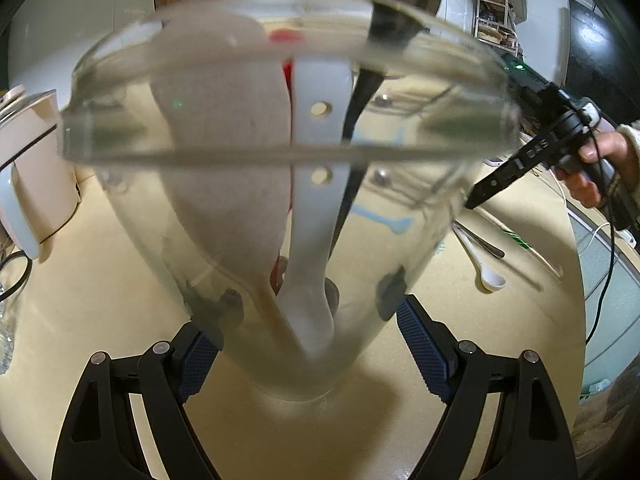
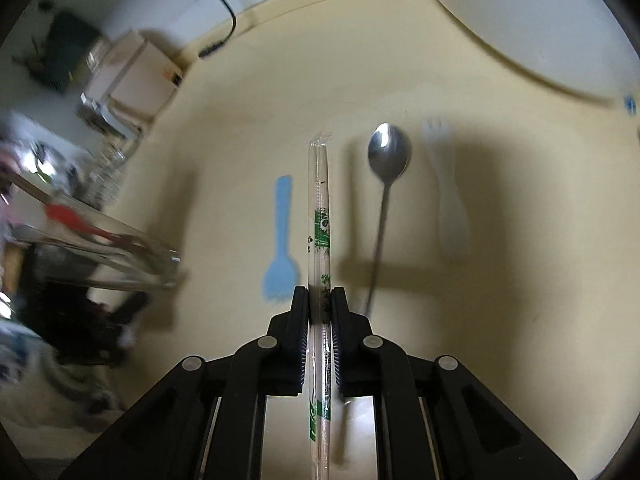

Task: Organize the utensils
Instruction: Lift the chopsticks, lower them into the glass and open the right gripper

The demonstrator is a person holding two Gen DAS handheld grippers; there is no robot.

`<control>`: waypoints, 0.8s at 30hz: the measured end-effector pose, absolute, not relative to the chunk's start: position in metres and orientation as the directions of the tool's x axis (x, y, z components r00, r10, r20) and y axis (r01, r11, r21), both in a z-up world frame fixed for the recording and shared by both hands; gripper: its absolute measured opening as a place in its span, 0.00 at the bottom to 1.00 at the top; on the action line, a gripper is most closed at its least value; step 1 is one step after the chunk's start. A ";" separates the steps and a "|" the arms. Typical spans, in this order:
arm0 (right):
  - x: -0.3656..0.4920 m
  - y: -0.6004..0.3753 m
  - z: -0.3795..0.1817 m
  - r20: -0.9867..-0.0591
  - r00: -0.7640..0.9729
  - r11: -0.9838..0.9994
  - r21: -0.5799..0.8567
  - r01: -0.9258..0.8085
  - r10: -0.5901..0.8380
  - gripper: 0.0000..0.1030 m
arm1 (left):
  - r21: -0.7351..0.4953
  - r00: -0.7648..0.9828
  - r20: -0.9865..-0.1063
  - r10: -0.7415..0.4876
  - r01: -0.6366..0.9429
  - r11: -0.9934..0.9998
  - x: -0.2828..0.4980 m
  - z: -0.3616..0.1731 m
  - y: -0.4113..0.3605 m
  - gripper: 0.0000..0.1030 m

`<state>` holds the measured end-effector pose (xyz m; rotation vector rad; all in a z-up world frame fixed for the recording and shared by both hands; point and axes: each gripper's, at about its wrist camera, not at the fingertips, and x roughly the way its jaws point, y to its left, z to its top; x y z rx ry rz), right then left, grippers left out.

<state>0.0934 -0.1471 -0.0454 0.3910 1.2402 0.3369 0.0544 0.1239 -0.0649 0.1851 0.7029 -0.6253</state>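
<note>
My left gripper (image 1: 308,344) is shut on a clear glass jar (image 1: 192,208), tilted toward the camera. Inside it stand a white spatula (image 1: 316,208), a black ladle (image 1: 360,92), a grey utensil (image 1: 224,152) and something red. My right gripper (image 2: 321,312) is shut on wrapped chopsticks (image 2: 319,232) with green print, held above the counter. On the counter below lie a blue fork (image 2: 281,240), a metal spoon (image 2: 386,184) and a white spoon (image 2: 450,208). The right gripper (image 1: 476,196) also shows in the left wrist view. The jar (image 2: 120,256) shows blurred at left in the right wrist view.
A beige counter (image 1: 120,300) carries a white kettle (image 1: 36,160) at left. A white spoon (image 1: 486,272) and a metal utensil (image 1: 478,238) lie at right of the jar. A beige box (image 2: 136,80) and a black cable (image 2: 220,12) sit at the counter's far side.
</note>
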 end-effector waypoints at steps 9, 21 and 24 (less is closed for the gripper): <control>0.077 -0.113 0.043 -0.603 0.551 0.796 0.567 -0.213 0.577 0.10 | -0.038 0.594 -0.655 -0.467 0.592 0.805 0.054 -0.065 0.123 0.84; 0.108 -0.028 0.137 -0.247 0.652 0.645 0.590 -0.486 0.717 0.11 | -0.029 0.596 -0.657 -0.461 0.591 0.806 0.053 -0.066 0.119 0.84; 0.120 0.002 0.120 -0.280 0.639 0.655 0.586 -0.477 0.716 0.11 | -0.031 0.596 -0.657 -0.462 0.591 0.806 0.053 -0.066 0.119 0.84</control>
